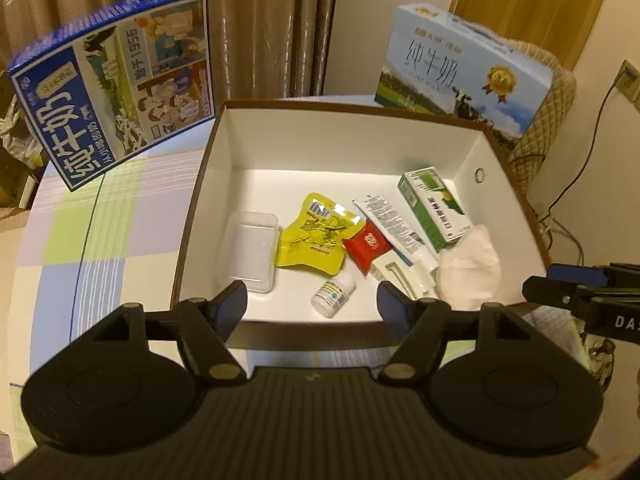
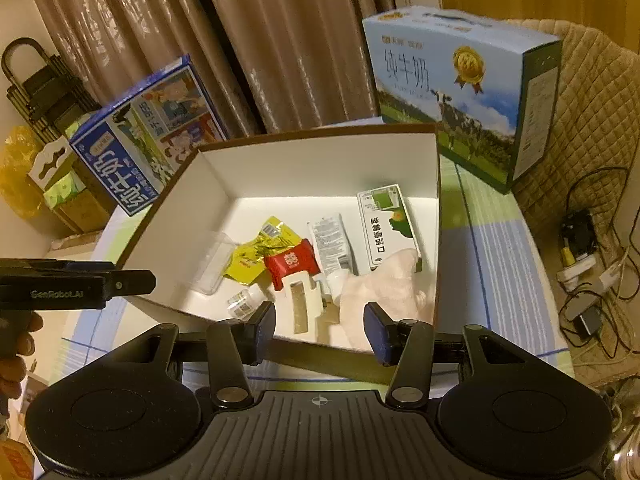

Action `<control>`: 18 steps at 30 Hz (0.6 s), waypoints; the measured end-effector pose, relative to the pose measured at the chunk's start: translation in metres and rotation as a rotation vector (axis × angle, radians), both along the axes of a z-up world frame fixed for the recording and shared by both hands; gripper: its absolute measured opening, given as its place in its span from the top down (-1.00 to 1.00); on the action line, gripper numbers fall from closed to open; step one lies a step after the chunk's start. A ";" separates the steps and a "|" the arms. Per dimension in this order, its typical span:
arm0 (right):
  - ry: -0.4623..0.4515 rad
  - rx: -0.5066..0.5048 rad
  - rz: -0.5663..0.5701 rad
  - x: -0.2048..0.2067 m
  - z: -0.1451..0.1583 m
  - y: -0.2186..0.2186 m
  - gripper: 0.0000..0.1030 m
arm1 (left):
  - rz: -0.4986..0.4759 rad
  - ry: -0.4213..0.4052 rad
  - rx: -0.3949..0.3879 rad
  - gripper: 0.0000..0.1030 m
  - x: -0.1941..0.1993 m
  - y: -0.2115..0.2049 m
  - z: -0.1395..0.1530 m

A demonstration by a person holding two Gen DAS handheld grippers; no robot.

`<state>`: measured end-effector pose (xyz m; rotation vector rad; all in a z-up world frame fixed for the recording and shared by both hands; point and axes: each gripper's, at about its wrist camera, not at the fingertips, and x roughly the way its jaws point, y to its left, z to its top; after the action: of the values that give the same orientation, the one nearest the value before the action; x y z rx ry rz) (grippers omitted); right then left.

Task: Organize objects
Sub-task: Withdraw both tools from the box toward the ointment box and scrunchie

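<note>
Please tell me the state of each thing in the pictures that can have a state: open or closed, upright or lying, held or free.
Left gripper: jaws open, holding nothing.
Right gripper: jaws open, holding nothing.
Storage box: open, no lid on it.
Clear plastic container: lying in the box, looks empty.
Small white bottle: lying on its side, cap on.
Green and white carton: lying flat, closed.
Light blue milk box: standing, closed.

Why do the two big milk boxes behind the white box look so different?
The dark blue milk box has cartoon people on it and stands tipped up on end, its big writing running sideways. The pale blue milk box shows a cow, grass and a gold medal, and sits the right way up with its writing level. The dark one is off the white box's left corner, the pale one off its right. Both are cardboard and stand on the checked tablecloth.
</note>
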<state>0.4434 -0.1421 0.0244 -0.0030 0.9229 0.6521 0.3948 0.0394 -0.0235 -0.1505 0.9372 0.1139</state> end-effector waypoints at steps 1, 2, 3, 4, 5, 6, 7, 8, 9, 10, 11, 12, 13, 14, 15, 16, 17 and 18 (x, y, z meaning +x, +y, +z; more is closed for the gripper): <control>-0.006 0.002 0.000 -0.004 0.003 -0.001 0.10 | -0.001 -0.005 0.002 -0.33 -0.005 -0.002 0.003; -0.011 0.005 0.002 -0.008 0.005 -0.002 0.10 | -0.002 -0.011 0.003 -0.34 -0.009 -0.005 0.006; -0.014 0.009 0.005 -0.012 0.007 -0.003 0.10 | -0.001 -0.018 0.004 -0.37 -0.014 -0.007 0.009; -0.017 0.014 0.006 -0.016 0.010 -0.004 0.09 | -0.002 -0.023 0.004 -0.38 -0.018 -0.009 0.012; -0.018 0.018 0.008 -0.019 0.011 -0.005 0.09 | -0.001 -0.028 0.005 -0.40 -0.022 -0.010 0.014; -0.020 0.022 0.010 -0.023 0.013 -0.006 0.09 | 0.000 -0.033 0.006 -0.40 -0.027 -0.012 0.017; -0.023 0.024 0.012 -0.027 0.015 -0.007 0.09 | 0.001 -0.037 0.007 -0.40 -0.031 -0.014 0.019; -0.024 0.026 0.013 -0.031 0.016 -0.008 0.09 | 0.002 -0.041 0.010 -0.41 -0.035 -0.015 0.021; -0.025 0.027 0.015 -0.034 0.017 -0.009 0.09 | 0.005 -0.044 0.010 -0.42 -0.039 -0.017 0.022; -0.025 0.030 0.016 -0.038 0.018 -0.010 0.09 | 0.007 -0.046 0.009 -0.42 -0.043 -0.018 0.024; -0.023 0.032 0.017 -0.042 0.018 -0.011 0.09 | 0.006 -0.049 0.006 -0.42 -0.048 -0.020 0.025; -0.022 0.034 0.019 -0.046 0.019 -0.012 0.09 | 0.007 -0.051 0.005 -0.43 -0.052 -0.021 0.026; -0.022 0.035 0.021 -0.049 0.020 -0.012 0.09 | 0.010 -0.050 0.006 -0.43 -0.056 -0.023 0.027; -0.022 0.036 0.023 -0.053 0.021 -0.013 0.09 | 0.011 -0.049 0.006 -0.43 -0.060 -0.024 0.027; -0.022 0.038 0.025 -0.056 0.021 -0.014 0.09 | 0.011 -0.048 0.005 -0.43 -0.064 -0.025 0.028; -0.022 0.039 0.028 -0.060 0.022 -0.015 0.09 | 0.013 -0.046 0.003 -0.44 -0.067 -0.026 0.028; -0.022 0.041 0.030 -0.063 0.023 -0.016 0.09 | 0.015 -0.043 0.002 -0.45 -0.071 -0.027 0.028; -0.022 0.041 0.031 -0.067 0.023 -0.017 0.09 | 0.016 -0.041 0.002 -0.46 -0.076 -0.029 0.028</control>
<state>0.3768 -0.1590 0.0479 0.0122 0.8890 0.6990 0.3192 0.0106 0.0040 -0.1581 0.8950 0.1260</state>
